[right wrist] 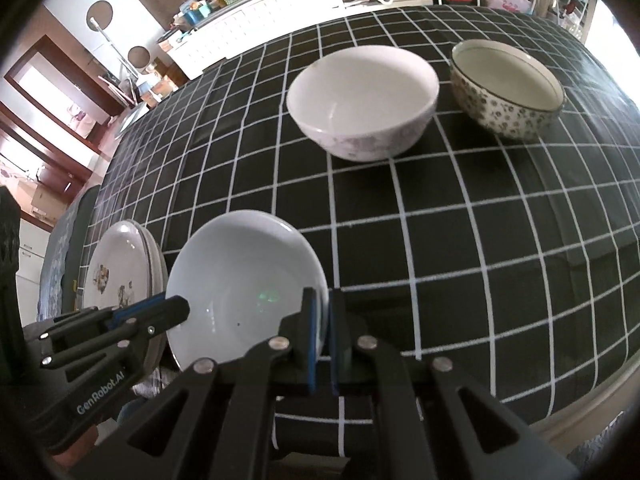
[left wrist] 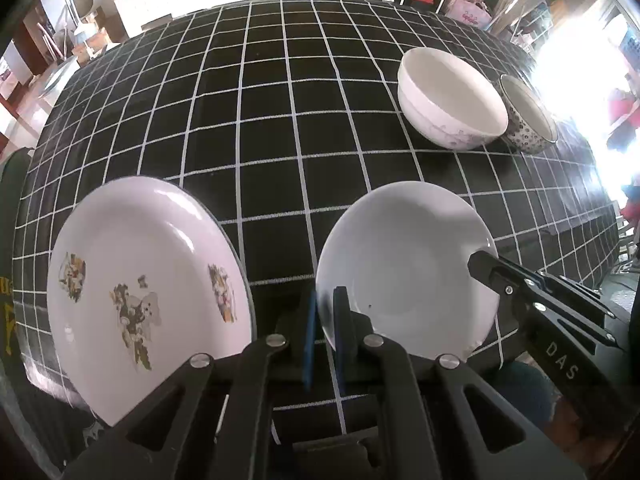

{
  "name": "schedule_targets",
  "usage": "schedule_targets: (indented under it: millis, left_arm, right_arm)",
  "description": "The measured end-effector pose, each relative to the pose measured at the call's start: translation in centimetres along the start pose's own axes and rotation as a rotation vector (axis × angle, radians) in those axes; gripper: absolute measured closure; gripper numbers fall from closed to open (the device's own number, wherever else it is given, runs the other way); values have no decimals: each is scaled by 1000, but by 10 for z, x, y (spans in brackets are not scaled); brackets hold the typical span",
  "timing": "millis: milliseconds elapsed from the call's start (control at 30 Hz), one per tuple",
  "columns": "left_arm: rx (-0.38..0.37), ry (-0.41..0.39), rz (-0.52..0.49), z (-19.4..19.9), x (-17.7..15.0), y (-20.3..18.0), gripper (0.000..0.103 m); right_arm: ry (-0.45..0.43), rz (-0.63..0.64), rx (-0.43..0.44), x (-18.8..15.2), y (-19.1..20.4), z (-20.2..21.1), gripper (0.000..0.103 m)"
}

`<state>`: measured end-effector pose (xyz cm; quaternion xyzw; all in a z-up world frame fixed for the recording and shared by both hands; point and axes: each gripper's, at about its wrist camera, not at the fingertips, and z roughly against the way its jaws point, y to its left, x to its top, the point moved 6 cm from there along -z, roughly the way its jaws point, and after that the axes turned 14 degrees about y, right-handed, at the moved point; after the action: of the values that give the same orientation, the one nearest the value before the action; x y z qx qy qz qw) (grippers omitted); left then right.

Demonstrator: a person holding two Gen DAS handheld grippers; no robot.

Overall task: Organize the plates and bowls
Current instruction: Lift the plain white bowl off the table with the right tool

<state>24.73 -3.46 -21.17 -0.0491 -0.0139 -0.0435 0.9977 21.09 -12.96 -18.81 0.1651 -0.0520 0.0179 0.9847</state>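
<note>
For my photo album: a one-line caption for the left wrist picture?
Two claws pinch a plain white plate beside a decorated plate.

- "DAS" in pale capitals runs along the black arm of the right gripper (left wrist: 482, 266), read from the left wrist view
- "GenRobot.AI" in pale letters runs along the black body of the left gripper (right wrist: 182, 306), read from the right wrist view
- Some yellow lettering sits on a dark garment at the far left edge of the left wrist view, too cut off to read
- No other readable writing anywhere
</note>
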Motion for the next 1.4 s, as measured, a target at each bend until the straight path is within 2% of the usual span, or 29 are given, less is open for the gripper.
schedule_targets:
  millis: [167, 500, 867, 1033, 1200, 1400]
  left_arm:
    - [-12, -10, 7, 2, 2, -1, 97]
    - [-13, -11, 14, 5, 2, 0, 97]
    - [6, -72, 4, 33, 10, 1, 97]
    - [5, -73, -6, 33, 13, -2, 96]
    - [3, -62, -8, 28, 12, -3, 96]
    - [1, -55, -7, 26, 10, -1, 96]
  right_arm:
    - [-17, -8, -19, -4, 0, 0, 95]
    - [-34, -21, -4, -9, -1, 0, 95]
    - [-63, -47, 22, -9, -8, 11, 95]
    - [-64, -50, 25, -8, -8, 13, 95]
    - [-66, -40, 3, -6, -7, 14, 95]
    - [-72, -3, -75, -6, -1, 14, 95]
